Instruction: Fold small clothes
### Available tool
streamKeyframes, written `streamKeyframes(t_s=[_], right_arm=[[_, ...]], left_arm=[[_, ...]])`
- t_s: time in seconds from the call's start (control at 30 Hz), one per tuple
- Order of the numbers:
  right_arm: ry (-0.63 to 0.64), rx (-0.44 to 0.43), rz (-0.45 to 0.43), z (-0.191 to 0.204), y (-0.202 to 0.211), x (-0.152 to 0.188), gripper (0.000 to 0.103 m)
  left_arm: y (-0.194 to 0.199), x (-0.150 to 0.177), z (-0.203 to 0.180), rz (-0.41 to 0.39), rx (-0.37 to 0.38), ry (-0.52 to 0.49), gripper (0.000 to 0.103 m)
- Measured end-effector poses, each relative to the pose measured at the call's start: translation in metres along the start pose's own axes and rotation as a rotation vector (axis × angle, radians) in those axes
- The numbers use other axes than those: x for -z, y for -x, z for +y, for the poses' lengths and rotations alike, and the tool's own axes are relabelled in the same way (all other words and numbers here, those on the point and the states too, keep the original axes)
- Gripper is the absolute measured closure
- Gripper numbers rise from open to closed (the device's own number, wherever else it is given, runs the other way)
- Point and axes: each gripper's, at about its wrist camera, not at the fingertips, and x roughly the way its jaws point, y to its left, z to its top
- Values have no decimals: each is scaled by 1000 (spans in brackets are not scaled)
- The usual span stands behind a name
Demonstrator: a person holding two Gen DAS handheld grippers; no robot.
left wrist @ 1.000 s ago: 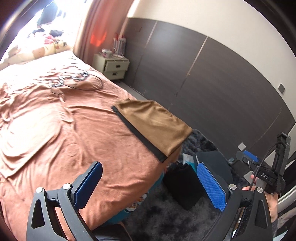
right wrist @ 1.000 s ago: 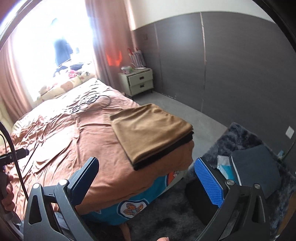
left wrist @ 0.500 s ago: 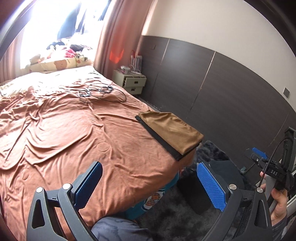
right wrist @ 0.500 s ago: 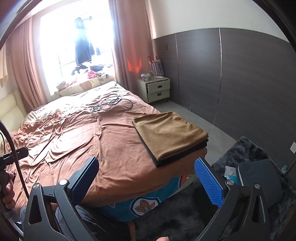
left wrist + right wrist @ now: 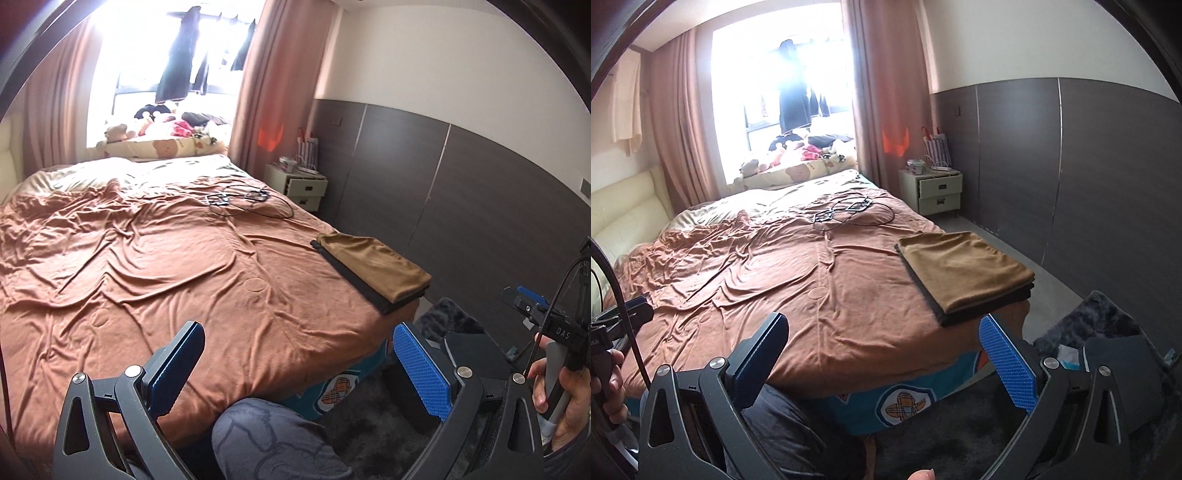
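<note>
Bedroom, bright window (image 5: 798, 81) | bed (image 5: 155, 266) under rumpled rust sheet | folded clothes (image 5: 964, 269) stacked at its right foot corner | cables (image 5: 849, 214) mid-bed | left tongs (image 5: 299, 365) and right tongs (image 5: 882, 354) apart, empty

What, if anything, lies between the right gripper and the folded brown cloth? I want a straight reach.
Nothing visible. The right gripper hangs open short of the bed's foot; only bare bedspread lies before the folded brown cloth at the bed's corner.
</note>
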Motion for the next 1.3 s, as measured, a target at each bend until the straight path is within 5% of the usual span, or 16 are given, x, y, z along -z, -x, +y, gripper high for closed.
streamKeyframes(t_s=[0.73, 1.3], right_arm=[[-4, -62, -81, 19, 55, 51, 0], [53, -52, -85, 38, 63, 94, 0]], left_arm=[[85, 49, -2, -134, -117, -66, 0], [116, 98, 13, -178, -187, -44, 0]])
